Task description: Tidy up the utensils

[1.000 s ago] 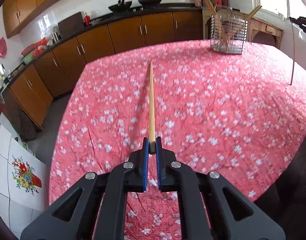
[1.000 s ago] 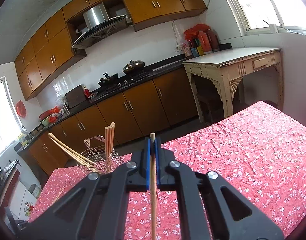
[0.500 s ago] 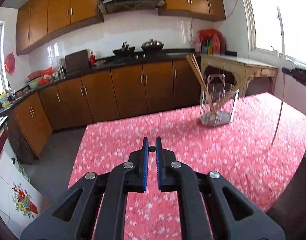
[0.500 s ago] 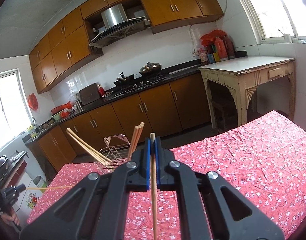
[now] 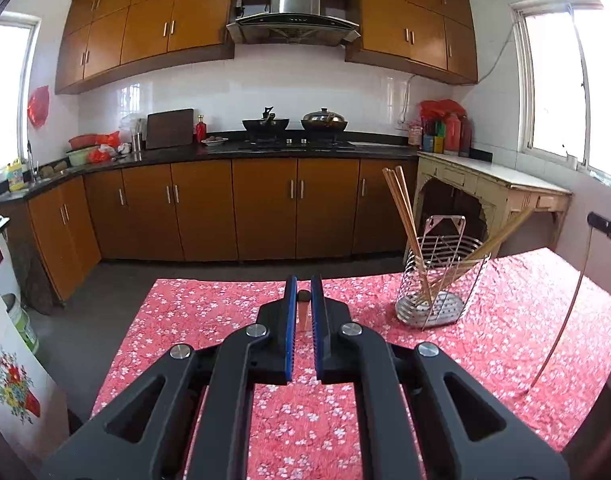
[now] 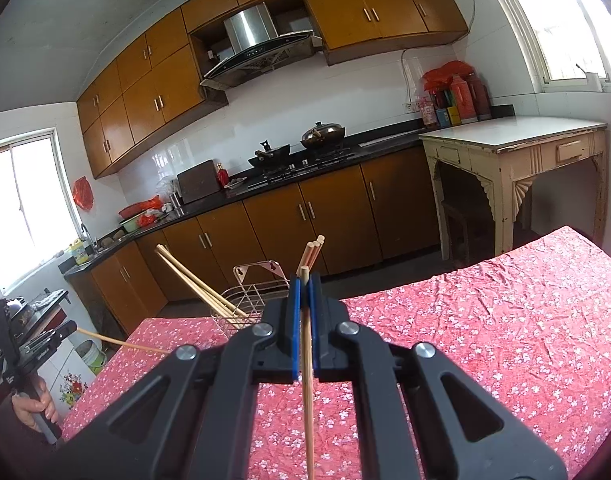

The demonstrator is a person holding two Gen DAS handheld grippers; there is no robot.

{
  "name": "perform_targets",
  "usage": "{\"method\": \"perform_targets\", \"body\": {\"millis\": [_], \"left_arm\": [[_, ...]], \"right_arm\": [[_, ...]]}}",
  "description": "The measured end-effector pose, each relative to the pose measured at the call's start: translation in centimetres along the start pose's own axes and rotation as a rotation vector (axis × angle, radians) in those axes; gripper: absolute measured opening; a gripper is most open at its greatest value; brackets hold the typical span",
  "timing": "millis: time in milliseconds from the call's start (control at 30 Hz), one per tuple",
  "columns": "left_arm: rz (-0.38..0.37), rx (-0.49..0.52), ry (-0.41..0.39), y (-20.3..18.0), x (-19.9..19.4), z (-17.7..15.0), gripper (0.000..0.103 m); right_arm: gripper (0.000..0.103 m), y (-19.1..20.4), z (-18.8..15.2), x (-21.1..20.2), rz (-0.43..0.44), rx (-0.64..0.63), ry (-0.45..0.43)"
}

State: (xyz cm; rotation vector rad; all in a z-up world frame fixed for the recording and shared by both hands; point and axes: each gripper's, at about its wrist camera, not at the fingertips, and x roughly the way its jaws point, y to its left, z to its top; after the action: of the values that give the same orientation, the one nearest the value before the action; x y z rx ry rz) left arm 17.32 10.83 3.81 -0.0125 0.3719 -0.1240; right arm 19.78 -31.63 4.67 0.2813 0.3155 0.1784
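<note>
- left gripper (image 5: 301, 295) is pinched on a chopstick (image 5: 304, 312), pointing straight at the lens
- right gripper (image 6: 304, 287) is clamped tight on another chopstick (image 6: 307, 368)
- wire holder (image 5: 437, 280) sits on the red floral tablecloth (image 5: 505, 320), with more chopsticks (image 5: 405, 220) leaning inside

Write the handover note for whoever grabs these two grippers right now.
Left gripper: shut on one chopstick, seen end-on, raised over the table.
Right gripper: shut on another chopstick, held roughly upright.
Wire holder stands on the tablecloth's far side with several chopsticks already leaning in it.
Left to do: drop both held chopsticks into the holder.
</note>
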Motion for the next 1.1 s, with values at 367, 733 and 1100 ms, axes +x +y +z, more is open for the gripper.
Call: {"method": "perform_targets", "body": {"millis": [367,733,1100], "left_arm": [[-0.026,-0.048,-0.048,-0.8,-1.3,3.7,0.007],[-0.089,-0.001,-0.064,-5.4,-1.1,7.1,0.007],[-0.167,0.025,-0.13,-11.6,-0.6,14.0,0.007]], "right_arm": [[0.005,2.0,2.0,-0.5,0.038,-0.041,-0.036],[0.005,5.8,4.3,0.0,0.064,-0.094,-0.089],[0.005,8.0,10.2,2.8,0.055,-0.105,-0.176]]}}
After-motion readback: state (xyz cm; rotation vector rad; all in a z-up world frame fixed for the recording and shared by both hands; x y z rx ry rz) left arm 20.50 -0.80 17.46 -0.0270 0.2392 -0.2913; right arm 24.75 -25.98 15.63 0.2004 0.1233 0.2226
